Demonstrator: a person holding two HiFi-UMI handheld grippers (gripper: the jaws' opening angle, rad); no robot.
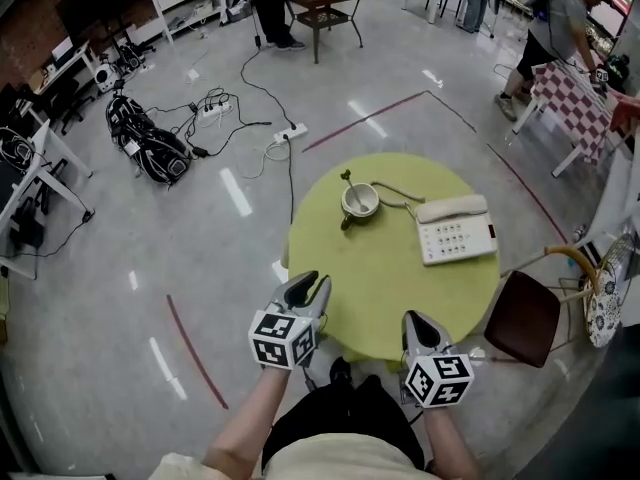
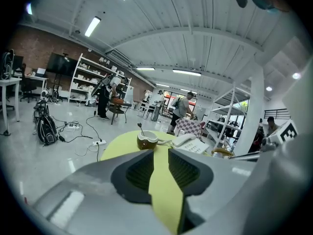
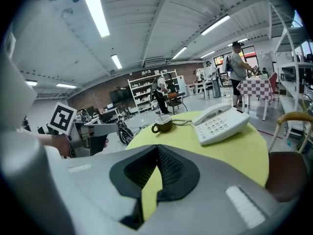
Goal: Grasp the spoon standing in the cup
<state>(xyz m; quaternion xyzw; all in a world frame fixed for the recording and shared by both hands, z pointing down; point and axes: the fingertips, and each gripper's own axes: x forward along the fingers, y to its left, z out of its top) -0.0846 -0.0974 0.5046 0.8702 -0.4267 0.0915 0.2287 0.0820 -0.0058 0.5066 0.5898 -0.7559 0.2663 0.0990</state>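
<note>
Tabletop (image 1: 390, 288), round and yellow-green, fills the middle of the head view, with 1 dark chair (image 1: 522, 318) pushed against its right edge. A white desk telephone (image 1: 455, 230) lies right of centre, its cord curling toward the far side.

The 2 grippers hang over the near rim, well apart from anything on the surface, apparently lined up for a reach that has not begun. The left gripper (image 1: 308, 286) has its jaws parted to a moderate gap with nothing between them, only bare tabletop showing through. That readiness suggests it is the one meant to make the grab. The right gripper (image 1: 417, 320) has its jaws closed tip to tip and holds nothing.

The cup (image 1: 360, 201) sits on the far half, left of the telephone. The spoon (image 1: 347, 178) stands in it, handle leaning out past the far-left rim and free to be pinched.

Only the head view gives the whole layout and the long stretch from grippers to cup. Only the left gripper view frames the cup almost straight ahead above its open jaws, the spoon handle rising clear. The right gripper view alone shows its tips meeting.
</note>
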